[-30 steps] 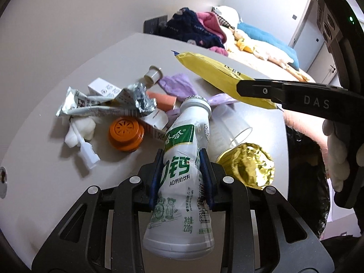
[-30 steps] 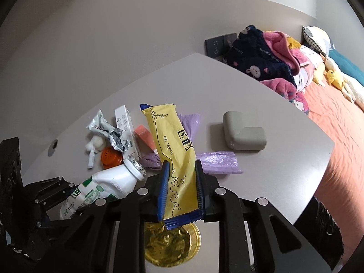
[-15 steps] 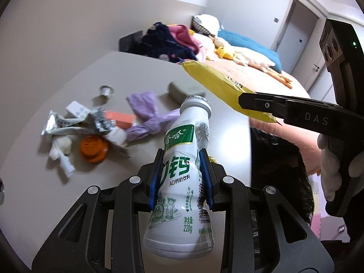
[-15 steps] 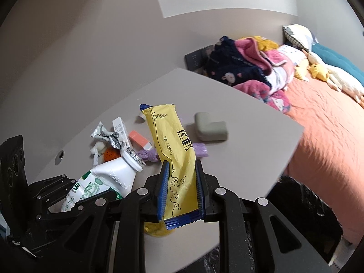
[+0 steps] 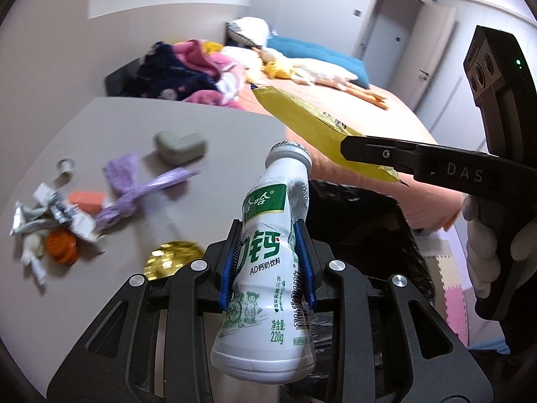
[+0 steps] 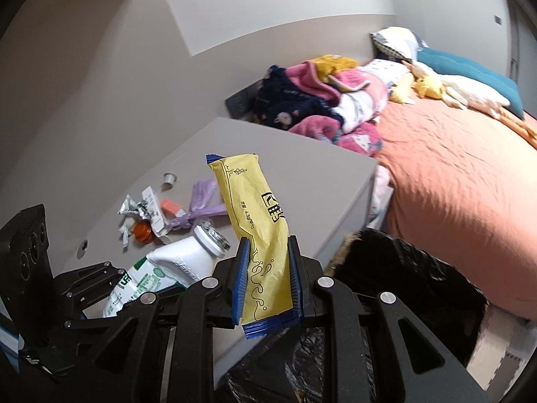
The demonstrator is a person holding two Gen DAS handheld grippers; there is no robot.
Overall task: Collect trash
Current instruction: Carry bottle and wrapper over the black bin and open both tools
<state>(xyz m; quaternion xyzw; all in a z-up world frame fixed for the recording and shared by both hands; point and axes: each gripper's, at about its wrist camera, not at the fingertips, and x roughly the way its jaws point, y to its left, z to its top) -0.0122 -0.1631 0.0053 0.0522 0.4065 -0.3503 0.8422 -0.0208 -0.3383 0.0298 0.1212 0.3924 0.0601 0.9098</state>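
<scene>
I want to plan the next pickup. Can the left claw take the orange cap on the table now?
Probably not: the left claw is shut on the white bottle, so nothing else fits. The orange cap lies uncovered.

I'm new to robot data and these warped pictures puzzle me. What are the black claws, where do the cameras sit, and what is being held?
There is no robot: a person holds a black two-finger tool in each hand. A fisheye camera sits on each tool and looks along its jaws, which bends the room. In the left view the left gripper clamps a white drink bottle. In the right view the right gripper pinches a yellow snack wrapper. On the grey table lie a purple bag, a foil wrapper, an orange cap and a gold lid. A black bin bag stands beside the table.
</scene>
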